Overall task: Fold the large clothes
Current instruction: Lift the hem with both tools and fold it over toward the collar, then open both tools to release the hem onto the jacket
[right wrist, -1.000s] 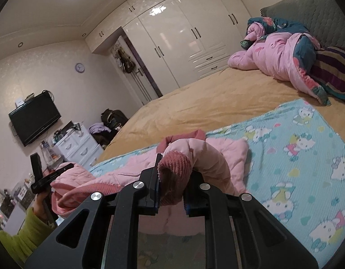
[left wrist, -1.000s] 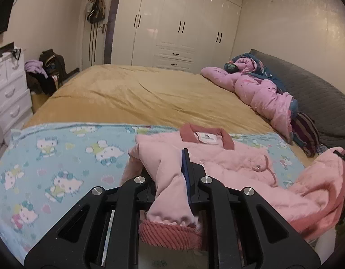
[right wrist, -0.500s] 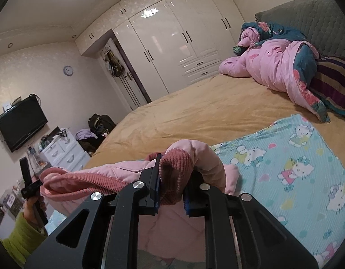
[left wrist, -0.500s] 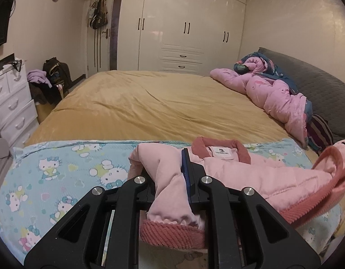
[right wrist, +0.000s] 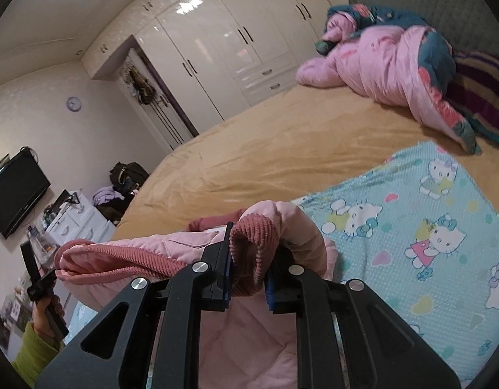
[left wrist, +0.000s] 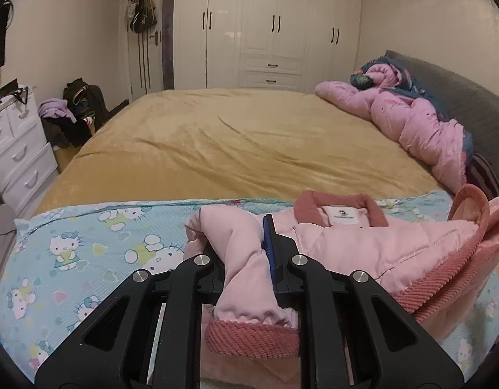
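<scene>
A pink padded jacket [left wrist: 363, 246] with dark pink ribbed trim and collar lies over a blue cartoon-cat blanket [left wrist: 87, 259] on the bed. My left gripper [left wrist: 246, 243] is shut on one end of the jacket's bottom edge, with the ribbed hem hanging between the fingers. My right gripper [right wrist: 249, 259] is shut on the other end of the ribbed hem [right wrist: 252, 243]. The hem stretches raised between the two grippers, above the jacket's body [right wrist: 243, 340]. The left gripper and the hand holding it show at the far left of the right wrist view [right wrist: 42, 288].
The bed has a tan cover [left wrist: 243, 142]. A bunched pink quilt [left wrist: 411, 126] and striped cloth lie by the grey headboard [left wrist: 460, 103]. White wardrobes [left wrist: 265, 32] stand behind, a white dresser [left wrist: 16, 149] and clothes pile [left wrist: 74, 113] at left.
Both grippers have lifted the jacket's hem and carried it forward toward the collar. The hem hangs higher and tauter between them than before.
</scene>
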Demonstrator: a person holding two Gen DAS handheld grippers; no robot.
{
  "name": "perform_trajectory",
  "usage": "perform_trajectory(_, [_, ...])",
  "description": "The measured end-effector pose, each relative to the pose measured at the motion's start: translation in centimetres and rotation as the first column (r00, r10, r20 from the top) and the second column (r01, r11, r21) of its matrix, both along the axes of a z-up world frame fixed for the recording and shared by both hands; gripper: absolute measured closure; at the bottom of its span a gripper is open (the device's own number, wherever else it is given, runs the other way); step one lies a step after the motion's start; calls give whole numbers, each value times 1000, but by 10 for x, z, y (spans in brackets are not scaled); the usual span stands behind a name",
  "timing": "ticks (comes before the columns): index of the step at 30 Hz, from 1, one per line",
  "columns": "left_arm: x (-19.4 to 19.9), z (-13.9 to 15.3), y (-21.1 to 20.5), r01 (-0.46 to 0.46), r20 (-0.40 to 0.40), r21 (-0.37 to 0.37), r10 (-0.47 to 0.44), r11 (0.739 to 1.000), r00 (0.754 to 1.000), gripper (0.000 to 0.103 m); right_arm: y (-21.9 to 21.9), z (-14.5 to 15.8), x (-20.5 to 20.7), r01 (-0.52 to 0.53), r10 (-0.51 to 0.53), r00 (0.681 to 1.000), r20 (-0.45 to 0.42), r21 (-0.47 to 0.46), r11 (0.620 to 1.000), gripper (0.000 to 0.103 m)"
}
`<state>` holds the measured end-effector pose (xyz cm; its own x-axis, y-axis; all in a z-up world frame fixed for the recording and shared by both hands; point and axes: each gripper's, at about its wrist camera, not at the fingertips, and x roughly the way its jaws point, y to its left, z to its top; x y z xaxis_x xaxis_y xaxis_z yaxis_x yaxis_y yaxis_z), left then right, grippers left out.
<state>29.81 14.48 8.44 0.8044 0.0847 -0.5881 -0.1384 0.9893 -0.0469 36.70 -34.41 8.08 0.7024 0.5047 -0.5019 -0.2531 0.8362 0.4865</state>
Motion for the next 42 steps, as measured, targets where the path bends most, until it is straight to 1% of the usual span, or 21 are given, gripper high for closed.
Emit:
perform_trajectory(11, [39, -39, 8, -20, -74, -7, 20, 1000, 997, 93, 11, -43, 43, 21, -23, 997, -79, -22, 1000, 89])
perform_trajectory(16, [50, -53, 9, -30, -98, -23, 27, 999, 995, 93, 8, -60, 54, 38, -32, 991, -130, 43, 998, 86])
perform_trajectory(19, [54, -57, 10, -27, -103, -24, 25, 999, 994, 93, 7, -60, 54, 37, -29, 991, -128, 64, 997, 83])
perform_trajectory(24, [61, -66, 16, -33, -119, -47, 27, 998, 993, 93, 9, -52, 43, 23, -15, 997, -80, 102, 995, 68])
perform_trajectory(25, [62, -67, 16, -33, -122, -50, 27, 998, 992, 93, 9, -52, 41, 15, -6, 997, -72, 122, 992, 55])
perform_trajectory(26, [64, -69, 16, -33, -124, -57, 26, 998, 992, 93, 10, -51, 38, 5, 4, 998, -57, 151, 989, 30])
perform_trajectory(27, [65, -70, 16, -34, -126, -61, 26, 998, 992, 93, 11, -50, 36, 2, 5, 999, -44, 157, 988, 14])
perform_trajectory(28, [66, -71, 16, -36, -128, -62, 28, 997, 991, 93, 15, -47, 33, -8, 11, 1000, -24, 146, 989, 6])
perform_trajectory(29, [67, -72, 16, -37, -129, -64, 28, 997, 991, 93, 21, -45, 31, -26, 28, 1000, -15, 120, 992, 6])
perform_trajectory(31, [70, -74, 16, -37, -133, -77, 27, 996, 991, 92, 43, -43, 26, -82, 82, 997, -3, 33, 996, 6])
perform_trajectory(33, [72, -76, 15, -41, -134, -81, 30, 996, 991, 91, 69, -46, 19, -154, 154, 988, -3, -69, 986, 6])
perform_trajectory(34, [72, -76, 16, -44, -133, -83, 32, 996, 991, 91, 87, -50, 14, -200, 200, 980, -14, -134, 970, 6])
perform_trajectory(36, [72, -76, 16, -49, -131, -93, 37, 994, 991, 90, 119, -64, 5, -284, 279, 959, -53, -223, 933, 6])
perform_trajectory(39, [69, -71, 15, -43, -120, -101, 30, 994, 992, 85, 147, -84, 0, -333, 311, 943, -120, -296, 896, 7])
perform_trajectory(41, [67, -68, 15, -36, -111, -107, 24, 994, 994, 82, 162, -98, 0, -326, 294, 945, -141, -364, 873, 6])
perform_trajectory(42, [66, -65, 15, -31, -104, -114, 20, 993, 994, 79, 165, -103, 1, -325, 290, 946, -148, -378, 867, 6])
